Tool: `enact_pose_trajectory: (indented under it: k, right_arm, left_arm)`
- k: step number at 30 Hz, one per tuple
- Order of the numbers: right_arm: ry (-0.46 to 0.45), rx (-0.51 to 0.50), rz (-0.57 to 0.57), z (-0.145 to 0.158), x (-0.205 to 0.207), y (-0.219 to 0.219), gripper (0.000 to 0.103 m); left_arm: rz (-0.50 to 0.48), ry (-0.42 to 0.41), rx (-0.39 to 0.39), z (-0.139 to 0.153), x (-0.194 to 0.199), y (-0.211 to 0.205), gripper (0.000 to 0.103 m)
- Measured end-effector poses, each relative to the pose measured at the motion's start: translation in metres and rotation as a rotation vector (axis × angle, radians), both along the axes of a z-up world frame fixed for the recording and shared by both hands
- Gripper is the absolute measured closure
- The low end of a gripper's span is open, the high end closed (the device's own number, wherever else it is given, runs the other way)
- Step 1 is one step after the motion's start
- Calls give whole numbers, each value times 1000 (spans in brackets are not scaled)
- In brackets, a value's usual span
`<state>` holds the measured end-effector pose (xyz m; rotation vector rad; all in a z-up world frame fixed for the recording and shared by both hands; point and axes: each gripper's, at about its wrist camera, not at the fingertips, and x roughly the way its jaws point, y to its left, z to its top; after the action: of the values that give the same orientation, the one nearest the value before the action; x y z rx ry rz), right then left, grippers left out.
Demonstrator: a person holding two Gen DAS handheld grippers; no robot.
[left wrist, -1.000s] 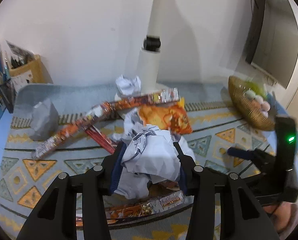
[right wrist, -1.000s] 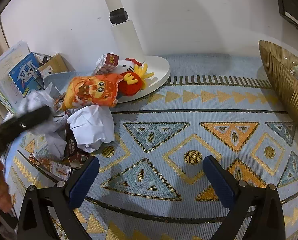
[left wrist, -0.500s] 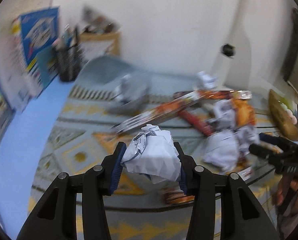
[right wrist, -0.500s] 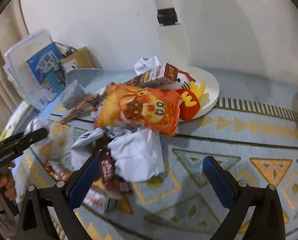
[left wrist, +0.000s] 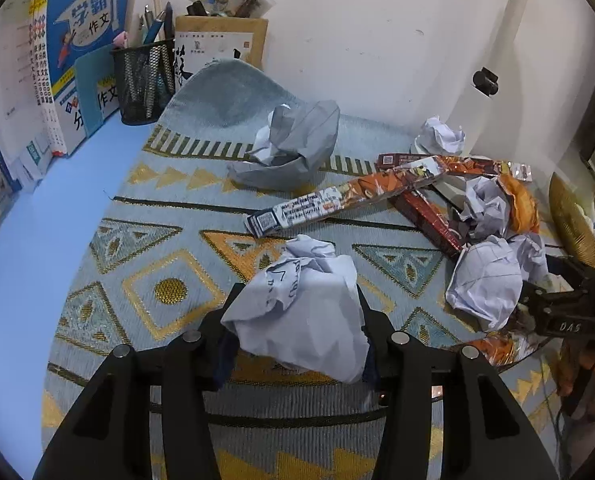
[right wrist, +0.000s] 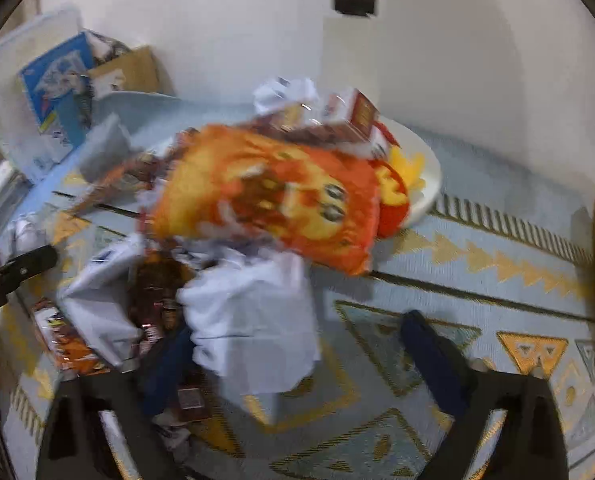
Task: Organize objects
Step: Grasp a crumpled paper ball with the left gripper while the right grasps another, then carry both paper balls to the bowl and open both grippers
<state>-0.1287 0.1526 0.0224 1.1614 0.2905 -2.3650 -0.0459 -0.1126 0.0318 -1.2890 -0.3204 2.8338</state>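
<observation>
My left gripper (left wrist: 297, 332) is shut on a crumpled white paper ball (left wrist: 301, 312) and holds it above the patterned mat (left wrist: 145, 264). A grey bag (left wrist: 293, 148) with crumpled paper inside stands further back on the mat. My right gripper (right wrist: 293, 356) is open, its fingers on either side of another crumpled paper ball (right wrist: 253, 328) in a blurred pile. An orange snack bag (right wrist: 273, 200) lies on that pile. Long snack wrappers (left wrist: 345, 196) and more paper balls (left wrist: 489, 280) lie to the right in the left wrist view. The right gripper shows there at the right edge (left wrist: 565, 312).
Books (left wrist: 69, 60), a black mesh pen cup (left wrist: 143, 80) and a cardboard box (left wrist: 221, 40) stand at the back left against the wall. A white lamp base (right wrist: 421, 176) with a red and yellow toy (right wrist: 397, 192) and a gold woven basket (left wrist: 569, 216) are at the right.
My left gripper has swung left with its paper ball, away from the pile and toward the grey bag. My right gripper has moved left and forward into the pile, around a paper ball.
</observation>
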Motion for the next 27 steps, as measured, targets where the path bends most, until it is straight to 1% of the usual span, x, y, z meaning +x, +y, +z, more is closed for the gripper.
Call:
enact_pose_trajectory:
  k: [1, 2, 3, 5, 9, 11, 13, 16, 21, 25, 27]
  right_arm:
    - [9, -16, 5, 2, 1, 2, 32]
    - [13, -15, 1, 3, 1, 2, 41]
    - [19, -7, -4, 3, 1, 2, 44]
    - [28, 2, 6, 4, 3, 0, 55]
    - [38, 9, 12, 5, 5, -1, 57]
    - [24, -23, 27, 6, 7, 1, 58]
    - [9, -47, 37, 4, 10, 2, 58]
    - [-19, -75, 51, 6, 21, 7, 59]
    - [-94, -155, 46, 7, 35, 30, 59]
    - [-159, -239, 39, 10, 44, 50, 59]
    - [-160, -253, 38, 13, 49, 58, 59]
  left_arm:
    - [4, 3, 19, 0, 0, -3, 57]
    - [9, 10, 50, -1, 1, -7, 57]
    - [12, 13, 68, -1, 1, -10, 57]
    - [14, 15, 75, -1, 1, -10, 57]
    - [14, 3, 23, 0, -2, -1, 57]
    - [13, 3, 23, -1, -2, -2, 57]
    - [13, 7, 41, -1, -1, -4, 57]
    - [14, 10, 53, 0, -1, -6, 57]
    - [15, -1, -6, 1, -2, 2, 57]
    - [25, 5, -13, 2, -1, 3, 57]
    - [47, 11, -6, 3, 2, 2, 57]
